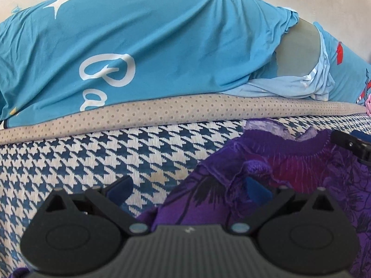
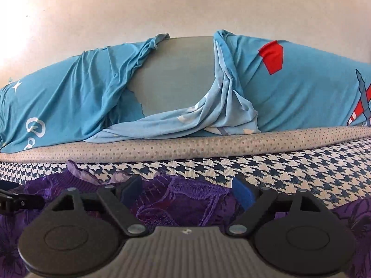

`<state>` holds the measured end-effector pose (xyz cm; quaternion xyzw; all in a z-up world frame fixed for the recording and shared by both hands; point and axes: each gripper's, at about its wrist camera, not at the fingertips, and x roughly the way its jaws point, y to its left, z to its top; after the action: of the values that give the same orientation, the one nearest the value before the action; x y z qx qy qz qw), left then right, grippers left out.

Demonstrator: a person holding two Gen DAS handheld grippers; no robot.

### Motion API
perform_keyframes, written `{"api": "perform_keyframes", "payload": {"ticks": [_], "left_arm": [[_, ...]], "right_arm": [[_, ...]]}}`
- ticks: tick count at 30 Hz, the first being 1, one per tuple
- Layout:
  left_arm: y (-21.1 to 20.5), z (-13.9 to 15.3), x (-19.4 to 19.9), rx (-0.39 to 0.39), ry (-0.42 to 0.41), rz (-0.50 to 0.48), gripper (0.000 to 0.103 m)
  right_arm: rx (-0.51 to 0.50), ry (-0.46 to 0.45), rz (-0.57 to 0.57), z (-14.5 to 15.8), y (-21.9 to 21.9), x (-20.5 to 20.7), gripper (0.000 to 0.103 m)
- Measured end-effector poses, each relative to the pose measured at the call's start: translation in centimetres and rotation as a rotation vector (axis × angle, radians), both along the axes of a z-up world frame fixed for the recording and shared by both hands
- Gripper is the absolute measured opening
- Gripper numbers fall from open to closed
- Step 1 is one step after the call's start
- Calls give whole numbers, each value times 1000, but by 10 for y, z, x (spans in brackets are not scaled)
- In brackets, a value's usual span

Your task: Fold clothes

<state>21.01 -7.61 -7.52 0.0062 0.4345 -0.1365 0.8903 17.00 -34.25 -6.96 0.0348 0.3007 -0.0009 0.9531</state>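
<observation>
A purple garment (image 1: pixel 289 180) with a dark flower print and a ribbed neckline lies crumpled on the houndstooth bed cover (image 1: pixel 92 157). My left gripper (image 1: pixel 187 190) stands open at the garment's left edge. Its right finger (image 1: pixel 255 190) is against a bunched fold and its left finger (image 1: pixel 120 188) is over bare cover. In the right wrist view the same garment (image 2: pixel 185 201) lies under and between the wide-apart fingers of my right gripper (image 2: pixel 187 192), which is open. Each gripper shows at the edge of the other's view: the right gripper (image 1: pixel 352 144) and the left gripper (image 2: pixel 9 200).
Behind the cover runs a beige dotted mattress edge (image 1: pixel 185 108). On it lie bolsters under a blue printed sheet (image 1: pixel 139 46), with a grey cushion (image 2: pixel 176 76) bare in a gap. A pale wall (image 2: pixel 185 4) stands behind. The houndstooth cover (image 2: pixel 289 173) continues to the right.
</observation>
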Motion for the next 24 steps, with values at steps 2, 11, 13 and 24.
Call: {"api": "perform_keyframes", "payload": {"ticks": [2, 11, 13, 24], "left_arm": [[-4, -4, 0, 8, -1, -5, 103], [-23, -7, -9, 51, -55, -78, 91], [-26, -4, -12, 48, -65, -95, 80], [-23, 3, -31, 50, -83, -153, 36]], "right_arm": [[21, 15, -1, -6, 1, 5, 84], [-49, 8, 45, -13, 19, 6, 32], [-37, 10, 53, -11, 18, 4, 21], [-60, 15, 213, 9, 20, -35, 8]]}}
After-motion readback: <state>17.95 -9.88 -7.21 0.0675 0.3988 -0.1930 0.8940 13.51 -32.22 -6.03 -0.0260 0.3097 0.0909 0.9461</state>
